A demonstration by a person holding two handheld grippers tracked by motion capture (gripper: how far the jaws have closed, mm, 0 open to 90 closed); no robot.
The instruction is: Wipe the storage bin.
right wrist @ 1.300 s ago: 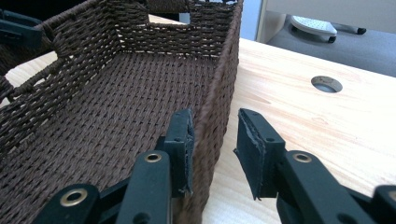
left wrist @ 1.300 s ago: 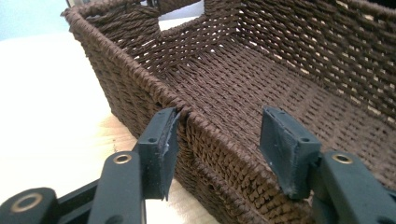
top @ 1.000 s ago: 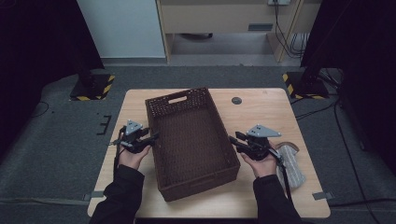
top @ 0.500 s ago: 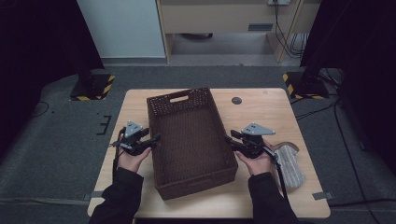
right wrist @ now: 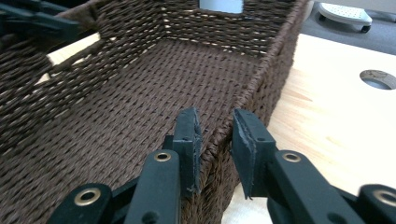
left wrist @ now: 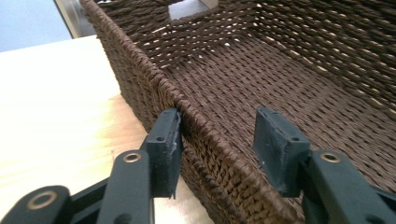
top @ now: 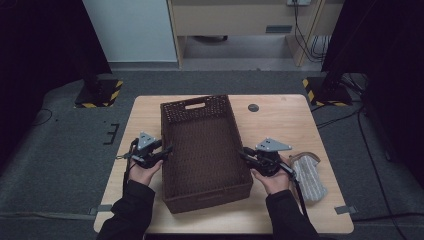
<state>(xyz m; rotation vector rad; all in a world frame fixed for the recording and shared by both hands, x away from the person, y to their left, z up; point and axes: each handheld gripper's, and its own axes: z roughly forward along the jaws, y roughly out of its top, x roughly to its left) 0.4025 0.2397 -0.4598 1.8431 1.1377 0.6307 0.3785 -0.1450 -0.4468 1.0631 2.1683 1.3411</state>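
Two grippers flanked the basket (top: pixel 205 150), one at each long wall, much as they had a second before; neither hand had shifted noticeably, and the basket lay where it had lain on the table (top: pixel 295 125). What differed was the jaws. On the left gripper (top: pixel 165 150) they had just been closing, with the near left wall's rim between them: in the left gripper view one pad (left wrist: pixel 170 140) touched the wall's outer face while the other (left wrist: pixel 275 144) stood clear inside the basket, so the rim was straddled, not clamped. On the right gripper (top: pixel 243 153) the jaws had also just been closing, and in the right gripper view they stood narrowly apart astride the right wall's rim, the inner pad (right wrist: pixel 189 140) against the weave and the outer pad (right wrist: pixel 247 144) just beside it; whether that one pressed I could not tell.

The basket sat mid-table, slightly left of centre, its long axis running from the person's edge toward the far edge, turned a little off square so the far end leaned left. A handle slot (top: pixel 194 105) pierced the far short wall. Nothing lay inside; the woven floor showed bare in all views.

Right of the right hand (top: pixel 270 177) a grey cloth (top: pixel 307 175) lay on the table, and a round hole (top: pixel 253 107) sat near the far edge
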